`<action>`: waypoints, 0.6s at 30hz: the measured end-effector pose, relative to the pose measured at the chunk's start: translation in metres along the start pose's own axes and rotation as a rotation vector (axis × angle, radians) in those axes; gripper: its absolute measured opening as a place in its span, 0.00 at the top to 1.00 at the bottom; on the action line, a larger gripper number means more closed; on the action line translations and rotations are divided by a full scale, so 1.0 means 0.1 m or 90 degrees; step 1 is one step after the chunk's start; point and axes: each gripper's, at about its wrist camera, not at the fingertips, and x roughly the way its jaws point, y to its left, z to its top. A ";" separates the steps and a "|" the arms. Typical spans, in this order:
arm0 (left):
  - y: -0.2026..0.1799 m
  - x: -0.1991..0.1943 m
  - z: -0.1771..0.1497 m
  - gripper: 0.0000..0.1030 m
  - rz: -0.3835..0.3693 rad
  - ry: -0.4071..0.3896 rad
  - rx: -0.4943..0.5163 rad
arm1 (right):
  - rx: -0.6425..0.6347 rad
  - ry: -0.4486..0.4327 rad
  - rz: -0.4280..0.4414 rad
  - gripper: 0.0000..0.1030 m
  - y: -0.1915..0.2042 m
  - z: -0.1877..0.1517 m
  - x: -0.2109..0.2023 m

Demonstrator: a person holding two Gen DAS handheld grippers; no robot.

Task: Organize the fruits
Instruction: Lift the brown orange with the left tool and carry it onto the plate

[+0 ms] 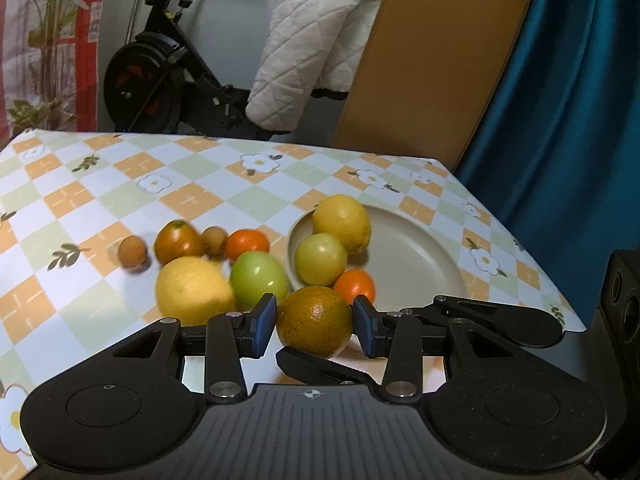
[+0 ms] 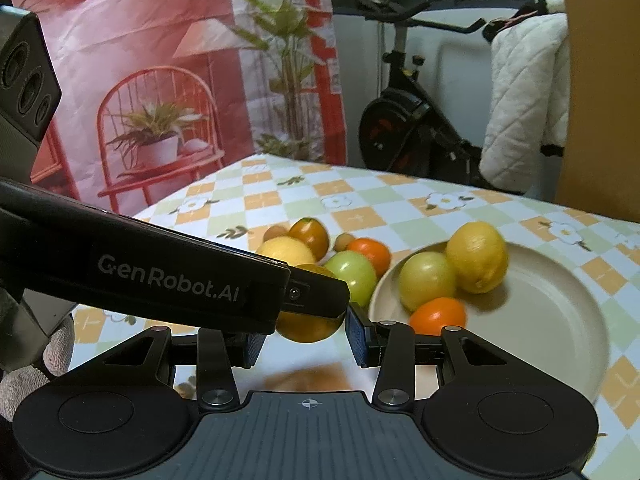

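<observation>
Above the checked tablecloth (image 1: 100, 208), left tool (image 1: 314, 326) clamped on round greenish orange (image 1: 314, 326), no clear long axis, right tool's (image 2: 306, 340) state unclear.

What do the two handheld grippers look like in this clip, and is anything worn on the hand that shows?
Both grippers are matte black: the left gripper and the right gripper each have scissor-like linkage arms with silver rivets, blue pads on the fingertips, a ribbed grey base and round side discs. The left one's body bears white "GenRobot.AI" lettering. A grey knitted glove covers the hand at the lower left.
</observation>
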 end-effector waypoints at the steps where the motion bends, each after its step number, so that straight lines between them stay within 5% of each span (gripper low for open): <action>1: -0.03 0.01 0.02 0.57 -0.002 0.000 0.002 | 0.004 -0.003 -0.002 0.62 -0.03 0.01 -0.01; 18: -0.50 0.55 0.39 0.57 -0.051 0.021 0.054 | 0.073 -0.042 -0.073 0.62 -0.75 0.04 -0.17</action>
